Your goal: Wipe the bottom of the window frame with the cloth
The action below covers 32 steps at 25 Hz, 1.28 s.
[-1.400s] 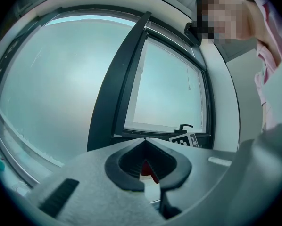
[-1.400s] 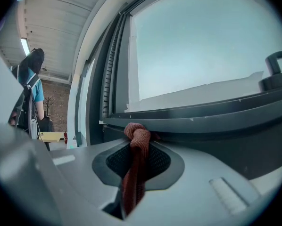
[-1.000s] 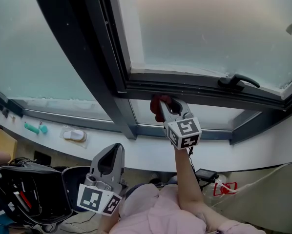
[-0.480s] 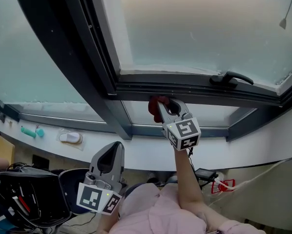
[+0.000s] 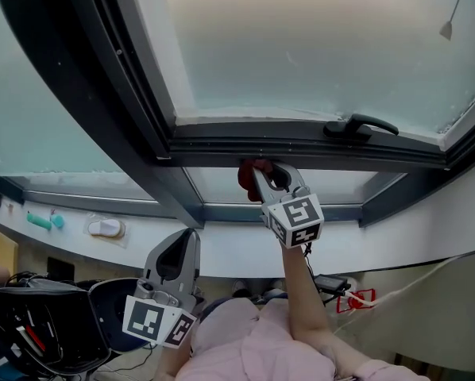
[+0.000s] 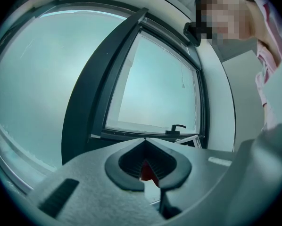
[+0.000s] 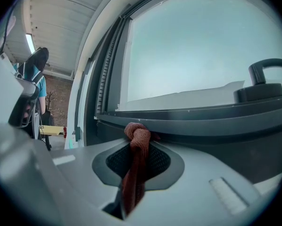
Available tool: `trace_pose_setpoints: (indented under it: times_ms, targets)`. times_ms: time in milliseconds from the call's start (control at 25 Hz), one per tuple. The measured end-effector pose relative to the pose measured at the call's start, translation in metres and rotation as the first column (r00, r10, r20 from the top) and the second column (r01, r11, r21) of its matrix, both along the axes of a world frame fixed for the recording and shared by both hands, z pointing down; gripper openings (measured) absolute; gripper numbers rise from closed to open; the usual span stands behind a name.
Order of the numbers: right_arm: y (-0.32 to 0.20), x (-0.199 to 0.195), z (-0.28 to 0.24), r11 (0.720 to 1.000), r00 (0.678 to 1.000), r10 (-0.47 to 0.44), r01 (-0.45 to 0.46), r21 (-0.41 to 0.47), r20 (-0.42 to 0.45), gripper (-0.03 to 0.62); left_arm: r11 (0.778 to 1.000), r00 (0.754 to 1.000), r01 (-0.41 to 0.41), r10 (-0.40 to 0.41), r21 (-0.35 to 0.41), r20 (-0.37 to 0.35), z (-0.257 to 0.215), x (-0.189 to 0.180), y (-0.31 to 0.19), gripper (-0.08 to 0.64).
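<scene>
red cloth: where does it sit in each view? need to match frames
Head view: cloth at centre, at the right gripper tips, against the window frame bottom.
Left gripper view: small red patch low centre, seen through the jaw gap; probably it.
Right gripper view: cloth low centre, clamped between the jaws.
Shared landmark: window handle.

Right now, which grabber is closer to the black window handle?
The right. The right gripper holds the red cloth against the frame just below the handle; the left gripper hangs far lower, off the frame.

Two tools (image 5: 180, 243) (image 5: 263, 171), one red cloth (image 5: 246, 176), one window handle (image 5: 360, 125), one window frame (image 5: 245, 144)
</scene>
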State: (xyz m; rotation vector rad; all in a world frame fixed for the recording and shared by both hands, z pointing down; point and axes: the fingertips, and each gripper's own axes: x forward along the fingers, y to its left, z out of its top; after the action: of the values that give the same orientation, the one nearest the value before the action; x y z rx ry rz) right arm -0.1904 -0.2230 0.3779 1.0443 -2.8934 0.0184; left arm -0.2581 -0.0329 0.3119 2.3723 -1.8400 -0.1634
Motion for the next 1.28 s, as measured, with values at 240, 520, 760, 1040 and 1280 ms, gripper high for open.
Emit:
trace_pose_setpoints:
  times_ms: [240, 520, 760, 1040, 1280]
  targets:
    - [-0.004, 0.019, 0.001, 1.0, 1.0, 0.007, -0.007, -0.001, -0.023, 0.055, 0.999, 0.999, -0.031, 0.031, 0.011, -0.009, -0.003, 0.021, -0.013, 0.0]
    - [-0.009, 0.042, 0.002, 1.0, 0.999, -0.003, 0.003, 0.01, -0.047, 0.055, 0.998, 0.998, -0.055, 0.055, 0.003, -0.014, -0.001, 0.051, -0.028, 0.0]
    - [-0.012, 0.059, 0.001, 1.0, 0.999, -0.027, 0.028, 0.012, -0.03, 0.054, 0.999, 0.999, -0.051, 0.051, 0.002, -0.011, 0.0, 0.075, -0.038, 0.0]
    - [-0.02, 0.089, 0.004, 1.0, 1.0, -0.016, 0.016, 0.007, -0.024, 0.055, 0.998, 0.998, -0.066, 0.066, 0.005, -0.002, 0.001, 0.108, -0.043, 0.0]
    - [-0.025, 0.109, 0.005, 1.0, 1.0, -0.007, 0.007, 0.002, -0.014, 0.055, 0.999, 0.999, -0.049, 0.049, 0.001, -0.006, 0.005, 0.126, -0.038, 0.0]
